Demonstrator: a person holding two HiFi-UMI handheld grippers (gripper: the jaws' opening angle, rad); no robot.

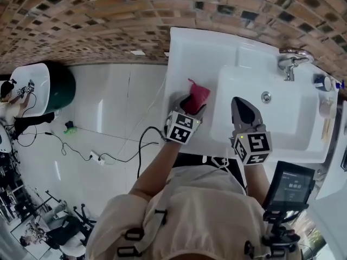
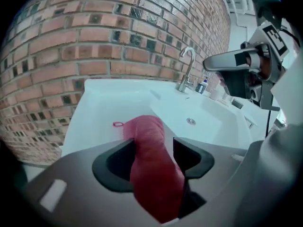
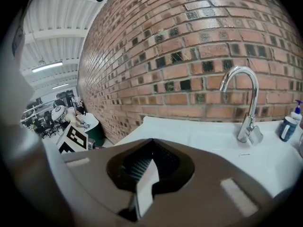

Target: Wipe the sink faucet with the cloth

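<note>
The left claw [image 1: 190,105] gapes released around the red cloth [image 1: 198,95] on the sink [image 1: 187,53] ledge, while the right claw [image 1: 242,106] is clenched empty.

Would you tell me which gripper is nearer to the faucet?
Right. The right gripper is over the basin's front edge, across the basin from the faucet; the left gripper is farther away, at the counter left of the basin, with the cloth between its jaws.
</note>
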